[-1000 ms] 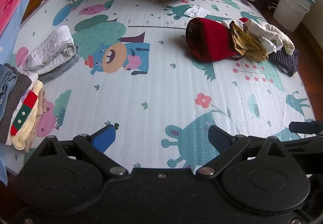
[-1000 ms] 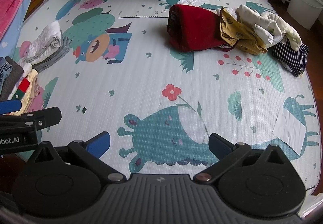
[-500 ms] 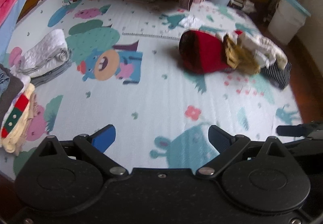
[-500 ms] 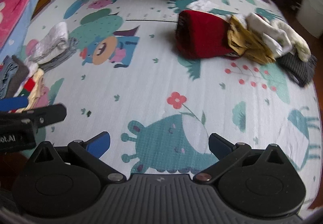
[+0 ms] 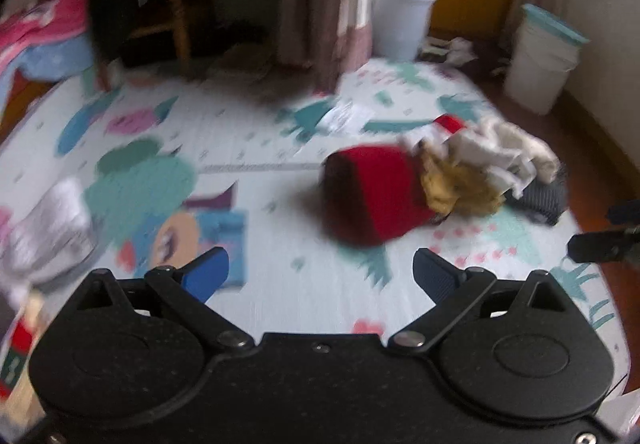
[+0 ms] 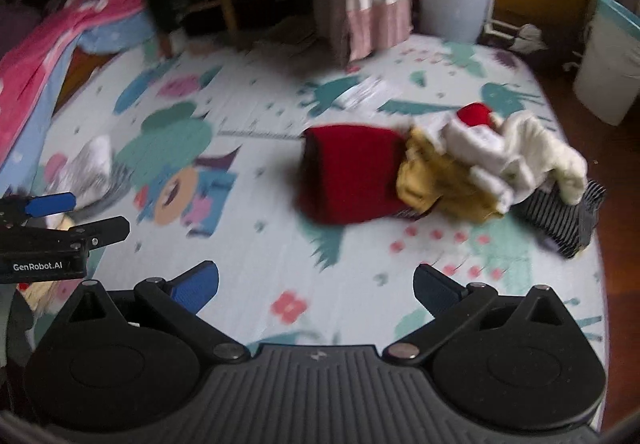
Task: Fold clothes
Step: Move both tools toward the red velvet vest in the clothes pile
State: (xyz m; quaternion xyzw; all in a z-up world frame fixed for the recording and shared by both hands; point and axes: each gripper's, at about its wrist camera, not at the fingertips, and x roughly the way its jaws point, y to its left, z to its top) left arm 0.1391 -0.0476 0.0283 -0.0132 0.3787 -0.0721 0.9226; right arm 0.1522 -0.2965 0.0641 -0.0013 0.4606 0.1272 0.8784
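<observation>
Two claws, left claw [image 5: 320,270] and right claw [image 6: 316,284], gape empty; one red garment [image 6: 348,172] lies ahead.

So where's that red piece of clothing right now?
The red garment lies on the play mat, right of centre in both views. It is the left end of the unfolded pile, touching the mustard-yellow garment, ahead of both open grippers.

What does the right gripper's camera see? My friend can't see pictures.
The open, empty right gripper hovers over a cartoon play mat, facing a pile of unfolded clothes: red, mustard, cream and striped. The left gripper pokes in at the left edge.
</observation>
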